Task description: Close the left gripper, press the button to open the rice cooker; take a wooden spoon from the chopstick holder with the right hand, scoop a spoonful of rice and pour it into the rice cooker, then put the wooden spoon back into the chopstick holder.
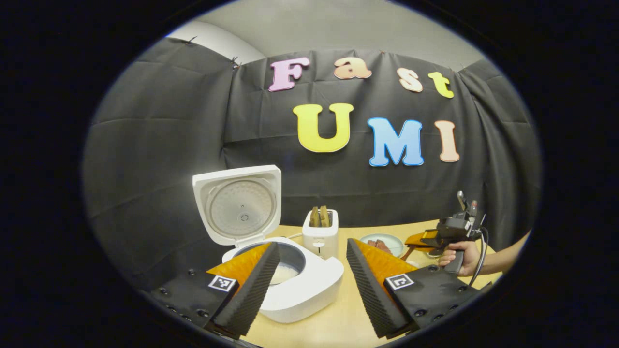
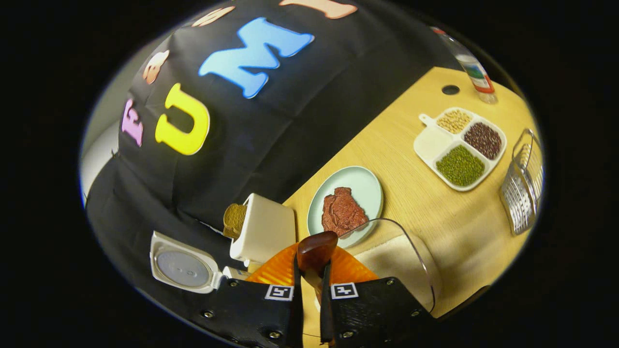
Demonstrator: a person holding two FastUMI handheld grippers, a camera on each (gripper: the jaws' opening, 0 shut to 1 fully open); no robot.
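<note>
The white rice cooker (image 1: 295, 290) stands open with its lid (image 1: 237, 205) upright and a little white at the bottom of its pot. My left gripper (image 1: 312, 246) hangs open just in front of it, nothing between its fingers. My right gripper (image 2: 312, 270) is shut on the wooden spoon (image 2: 316, 249), whose dark bowl sticks out past the fingertips. The spoon hovers over a clear container of rice (image 2: 401, 256). In the left gripper view a hand holds the right gripper (image 1: 452, 229) at the right of the table. Whether the spoon carries rice is hidden.
A white toaster (image 1: 320, 237) with bread stands behind the cooker. Beside it is a pale plate (image 2: 367, 186) with red meat. Farther right lie a divided tray of grains (image 2: 459, 147), a wire metal holder (image 2: 522, 188) and a bottle (image 2: 476, 72) on the wooden table (image 2: 435, 208).
</note>
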